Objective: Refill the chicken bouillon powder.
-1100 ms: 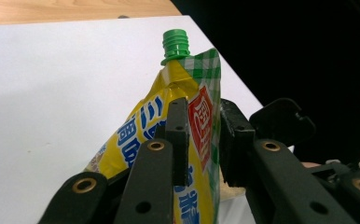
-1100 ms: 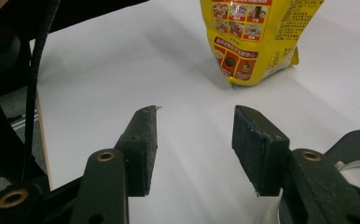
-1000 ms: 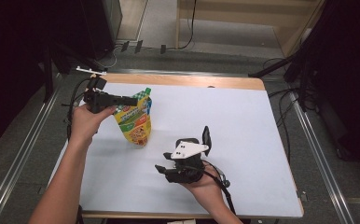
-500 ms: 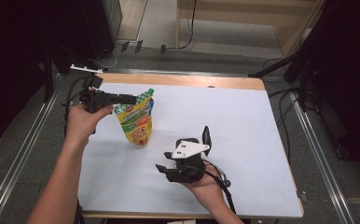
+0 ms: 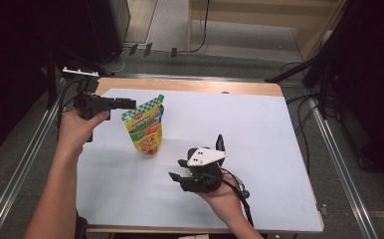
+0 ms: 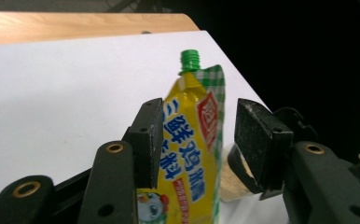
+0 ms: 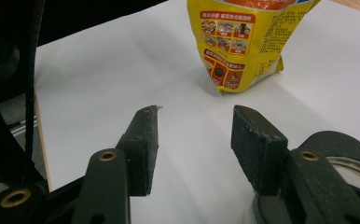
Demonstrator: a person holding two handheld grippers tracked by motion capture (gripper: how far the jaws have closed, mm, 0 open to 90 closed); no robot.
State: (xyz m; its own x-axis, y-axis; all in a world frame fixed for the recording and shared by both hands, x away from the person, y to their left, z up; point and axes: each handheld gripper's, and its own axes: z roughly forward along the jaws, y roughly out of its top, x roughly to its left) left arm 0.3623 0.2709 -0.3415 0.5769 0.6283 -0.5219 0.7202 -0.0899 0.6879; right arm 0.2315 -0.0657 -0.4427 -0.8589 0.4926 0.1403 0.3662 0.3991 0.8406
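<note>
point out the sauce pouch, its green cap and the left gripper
sauce pouch (image 5: pixel 146 132), high view, on the yellow front panel
green cap (image 6: pixel 190 59), left gripper view, on the threaded side of the cap
left gripper (image 5: pixel 128 103), high view, at the tips of its black jaws

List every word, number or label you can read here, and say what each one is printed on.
"三鲜鸡汁调料", blue characters, partly cut off by the left gripper's finger, so my reading is unsure: front of the standing yellow plastic spout pouch with the green screw cap.
Red badge with white characters near the pouch's top: too skewed to read.
Small print and photo captions on the pouch's back: too small to read.
</note>
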